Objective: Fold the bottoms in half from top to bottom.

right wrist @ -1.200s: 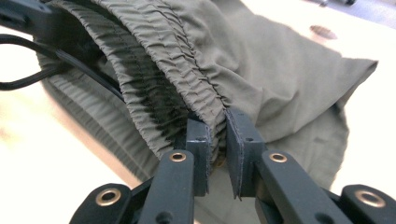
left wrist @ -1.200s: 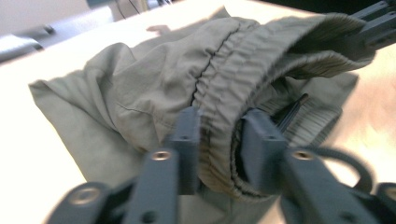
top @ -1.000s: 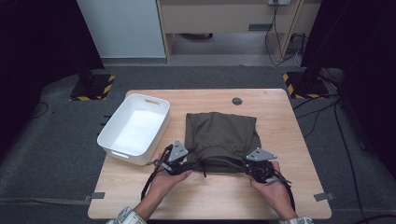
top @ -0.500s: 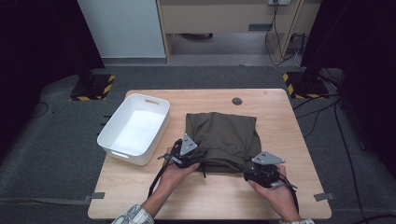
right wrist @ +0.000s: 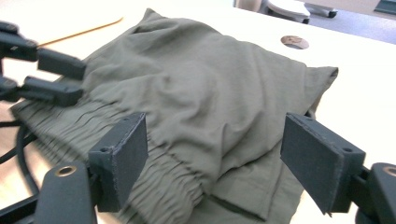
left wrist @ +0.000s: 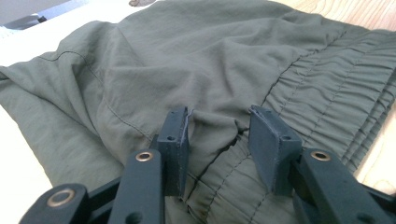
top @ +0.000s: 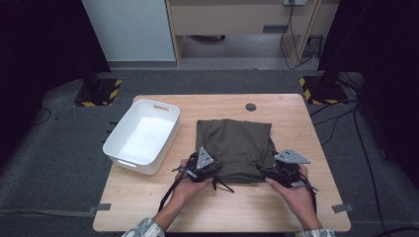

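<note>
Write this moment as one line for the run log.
left gripper: closed on folded olive garment | right gripper: jaws just opened, garment edge between, not pressed | white bin: beside garment

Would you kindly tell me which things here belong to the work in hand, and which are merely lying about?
In the work:
- folded olive garment
- left tool, a fold of the waistband bunched between its pads
- right tool, jaws just opened wide, clear of the cloth

Lying about:
- white bin, left of the garment
- dark round disc in the table
</note>
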Available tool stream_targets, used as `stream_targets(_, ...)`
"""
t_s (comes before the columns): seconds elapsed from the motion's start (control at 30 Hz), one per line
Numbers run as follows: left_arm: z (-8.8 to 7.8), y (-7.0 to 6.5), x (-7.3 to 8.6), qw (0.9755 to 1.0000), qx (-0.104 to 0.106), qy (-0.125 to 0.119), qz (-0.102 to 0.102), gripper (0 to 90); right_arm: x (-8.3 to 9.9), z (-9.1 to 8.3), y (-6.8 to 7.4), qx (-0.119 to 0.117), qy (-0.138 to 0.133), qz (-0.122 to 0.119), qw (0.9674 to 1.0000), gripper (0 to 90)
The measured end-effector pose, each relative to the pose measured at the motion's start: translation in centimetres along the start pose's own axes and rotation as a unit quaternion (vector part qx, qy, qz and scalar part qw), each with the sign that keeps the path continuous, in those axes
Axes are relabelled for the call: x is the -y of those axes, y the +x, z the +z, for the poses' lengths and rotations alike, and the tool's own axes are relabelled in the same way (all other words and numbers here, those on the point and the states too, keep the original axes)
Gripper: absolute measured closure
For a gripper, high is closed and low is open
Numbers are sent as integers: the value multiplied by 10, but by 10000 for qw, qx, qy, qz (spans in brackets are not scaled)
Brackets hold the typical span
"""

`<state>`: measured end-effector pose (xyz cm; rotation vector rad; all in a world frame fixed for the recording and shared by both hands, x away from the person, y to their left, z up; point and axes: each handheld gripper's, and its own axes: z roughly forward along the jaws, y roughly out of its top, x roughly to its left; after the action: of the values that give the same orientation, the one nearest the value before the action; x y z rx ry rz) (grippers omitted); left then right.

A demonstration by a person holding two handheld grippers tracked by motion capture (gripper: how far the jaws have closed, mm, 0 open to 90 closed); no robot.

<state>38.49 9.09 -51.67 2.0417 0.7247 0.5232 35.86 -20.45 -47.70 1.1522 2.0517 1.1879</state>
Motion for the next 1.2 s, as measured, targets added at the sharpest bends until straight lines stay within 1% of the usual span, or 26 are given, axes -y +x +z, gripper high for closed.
stream_targets(0.03,0,0,0,10000,4,-2,0,575,0,2,-2,28,-27,0,10000,220)
stream_targets(0.1,1,1,0,10000,20,2,-44,574,0,7,-4,36,48,0,10000,209)
stream_targets(0.13,2,1,1,10000,26,12,-20,574,0,9,-5,49,33,-18,10000,206)
stream_targets(0.17,2,1,2,10000,30,10,-17,574,0,14,-6,-8,70,14,10000,202)
stream_targets(0.23,3,1,3,10000,50,15,-47,574,-2,21,-7,-51,115,-43,9999,195)
stream_targets(0.3,4,1,3,10000,63,21,-40,575,-6,30,-9,-17,104,-87,9999,308)
stream_targets(0.33,4,2,4,10000,66,22,-41,575,-7,34,-9,-8,100,-120,9999,336)
stream_targets(0.4,5,1,5,10000,67,11,-29,575,-9,44,-10,-68,120,-100,9999,409)
stream_targets(0.43,5,1,5,10000,70,10,-34,576,-9,48,-10,-116,168,-132,9997,438)
stream_targets(0.47,5,1,5,10000,74,15,-43,576,-9,54,-8,-188,287,-165,9993,458)
stream_targets(0.53,5,1,5,10000,84,26,-41,579,-6,61,-5,-225,507,-237,9982,504)
stream_targets(0.6,5,0,5,10000,80,48,-27,582,-2,67,-1,-348,741,-361,9960,525)
stream_targets(0.7,4,-2,5,9999,80,84,-9,586,4,71,2,-399,945,-388,9940,555)
stream_targets(0.87,2,-5,5,9998,150,137,4,587,10,72,5,-420,1129,-430,9918,574)
stream_targets(0.93,1,-7,6,9997,176,141,15,587,12,70,6,-454,1210,-364,9909,574)
stream_targets(1.03,-2,-13,6,9996,220,170,32,586,15,65,7,-497,1261,-365,9901,576)
stream_targets(1.07,-2,-13,6,9996,220,170,32,586,17,62,7,-523,1289,-376,9896,576)
stream_targets(1.1,-3,-17,6,9994,275,180,76,586,18,59,7,-545,1311,-397,9891,576)
stream_targets(1.17,-4,-22,6,9993,323,174,98,586,20,54,7,-568,1360,-444,9881,576)
stream_targets(1.2,-5,-25,6,9992,359,171,102,586,21,52,7,-579,1352,-421,9882,576)
